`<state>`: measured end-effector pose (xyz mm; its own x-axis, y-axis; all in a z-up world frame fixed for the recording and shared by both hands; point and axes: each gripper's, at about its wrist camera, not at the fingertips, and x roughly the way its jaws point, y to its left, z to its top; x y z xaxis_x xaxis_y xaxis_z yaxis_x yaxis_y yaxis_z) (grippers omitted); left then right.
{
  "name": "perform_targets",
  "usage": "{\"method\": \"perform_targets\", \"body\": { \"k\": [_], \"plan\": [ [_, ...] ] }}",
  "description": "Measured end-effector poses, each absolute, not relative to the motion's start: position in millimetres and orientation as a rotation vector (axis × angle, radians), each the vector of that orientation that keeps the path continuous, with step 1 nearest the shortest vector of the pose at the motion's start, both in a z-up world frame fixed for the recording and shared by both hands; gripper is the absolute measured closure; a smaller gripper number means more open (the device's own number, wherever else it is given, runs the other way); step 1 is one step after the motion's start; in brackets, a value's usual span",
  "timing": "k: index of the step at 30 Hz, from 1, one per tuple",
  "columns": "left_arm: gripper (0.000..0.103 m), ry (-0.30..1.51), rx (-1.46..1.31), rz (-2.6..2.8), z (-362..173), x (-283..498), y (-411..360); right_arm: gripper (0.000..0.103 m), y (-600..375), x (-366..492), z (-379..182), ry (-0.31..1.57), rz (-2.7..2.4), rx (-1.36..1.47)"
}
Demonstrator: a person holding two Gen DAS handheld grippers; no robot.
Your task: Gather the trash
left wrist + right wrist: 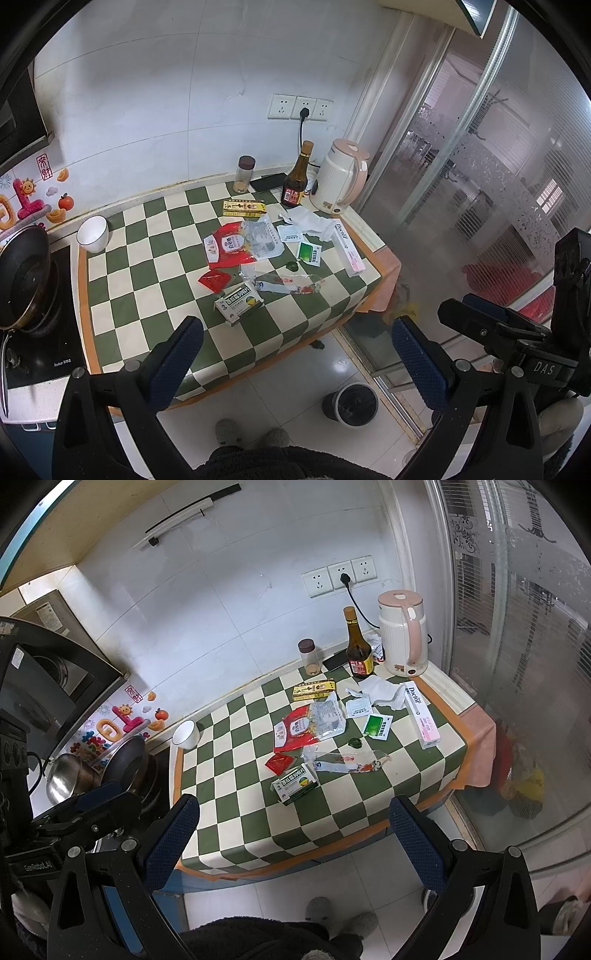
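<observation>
- The trash lies scattered over the middle and right part of the bench point(122, 273), on its green-and-cream checked cloth.
- Nearest the front edge is a green-and-white medicine box point(239, 303), tilted, with a small red sachet point(214, 279) just beside it on the left.
- A crumpled clear plastic wrapper point(291, 282) with red print stretches to the box's right.
- Behind these sits a red snack packet point(227, 249) overlapped by a clear printed bag point(264, 240); a yellow carton point(244, 208) lies further back.
- To the right are a green-and-white sachet point(310, 253), a small white sachet point(291, 232), a crumpled white tissue point(314, 221) and a long white "Doctor" box point(349, 248) near the bench's right edge.
- Along the back stand a jar point(244, 174), a dark bottle point(296, 181) and a cream kettle point(338, 182); a white bowl point(92, 233) sits at the left.
- A bin point(351, 404) stands on the floor below.
- The left hand-held gripper point(295, 363) and the right hand-held gripper point(295, 843) both hang above the front edge, spread wide, grasping nothing.
</observation>
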<state>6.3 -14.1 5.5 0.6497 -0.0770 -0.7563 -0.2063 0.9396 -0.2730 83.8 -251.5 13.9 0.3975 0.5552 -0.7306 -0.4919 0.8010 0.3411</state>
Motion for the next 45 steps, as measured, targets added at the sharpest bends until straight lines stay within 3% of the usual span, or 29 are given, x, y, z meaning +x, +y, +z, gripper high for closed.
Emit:
{"method": "perform_targets", "body": {
  "k": [10, 15, 21, 25, 28, 34, 36, 38, 39, 45],
  "plan": [
    [0.0, 0.869, -0.342, 0.082, -1.1, 9.9, -9.0, 0.0, -251.5, 84.3, 11.6, 0.955, 0.653, 0.081],
    [0.0, 0.828, -0.09, 0.264, -21.9, 35.7, -0.2, 0.0, -237.9, 92.3, 0.1, 0.965, 0.535, 0.069],
    [0.0, 0.967, 0.23, 0.293, -120.0, 97.9, 24.7, 0.0, -223.8, 130.2, -58.9, 1.047, 0.364, 0.045],
    [0.0, 1.19, 0.29, 0.125, -211.8, 140.3, 31.5, 0.0, -218.8, 158.8, -105.0, 1.138, 0.303, 0.048],
    [0.0, 1.317, 0.336, 0.068, -265.7, 166.7, 26.2, 0.0, -219.6, 209.5, -174.3, 1.26, 0.238, 0.027],
    [0.001, 1.471, 0.336, -0.022, -340.1, 215.7, 16.7, 0.0, -217.9, 275.7, -244.4, 1.385, 0.219, -0.026],
    [0.006, 1.502, 0.343, -0.024, -352.6, 228.0, 13.1, 0.0, -215.0, 301.0, -264.0, 1.417, 0.241, -0.051],
    [0.028, 1.539, 0.322, -0.032, -360.8, 238.1, 10.1, 0.0, -210.7, 323.2, -277.5, 1.445, 0.268, -0.071],
    [0.032, 1.549, 0.283, -0.037, -361.5, 242.7, 9.9, 0.0, -210.0, 335.9, -283.2, 1.46, 0.284, -0.086],
    [0.033, 1.551, 0.097, 0.124, -337.5, 245.1, 15.5, 0.0, -214.6, 406.9, -289.3, 1.453, 0.301, -0.129]
  ]
}}
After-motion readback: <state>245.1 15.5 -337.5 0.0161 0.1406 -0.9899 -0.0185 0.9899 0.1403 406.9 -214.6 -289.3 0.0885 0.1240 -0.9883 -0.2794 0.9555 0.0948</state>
